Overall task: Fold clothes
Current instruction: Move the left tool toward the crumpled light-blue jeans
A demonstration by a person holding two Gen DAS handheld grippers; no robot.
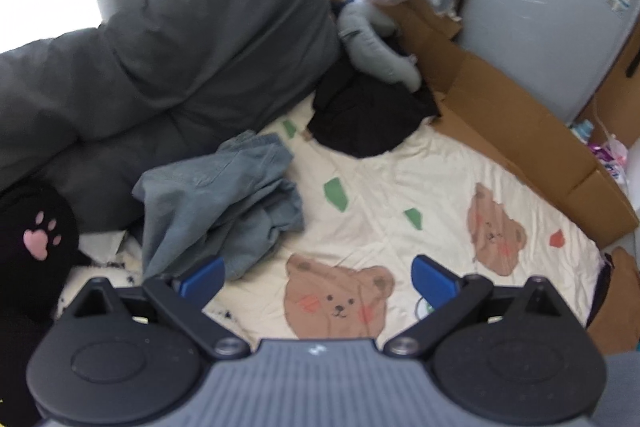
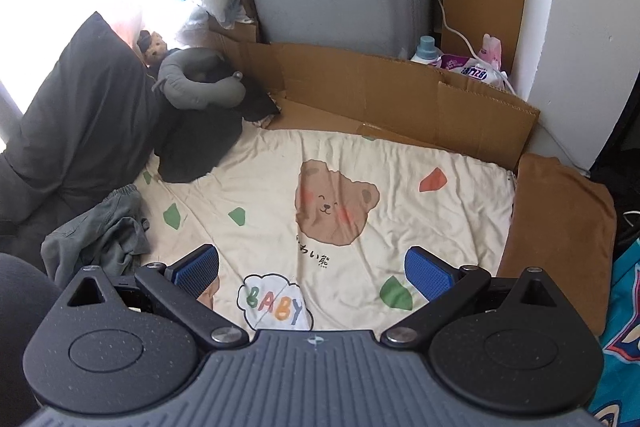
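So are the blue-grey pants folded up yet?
No, not yet. The blue-grey pants lie in a crumpled heap on the bear blanket, creased and bunched, with no neat edges. Both grippers are open and hold nothing.

A cream bedsheet (image 2: 400,187) printed with brown bears and green patches lies beneath faded grey-blue trousers (image 1: 216,203), a charcoal pillow (image 1: 180,39) and tan cardboard (image 2: 400,99).
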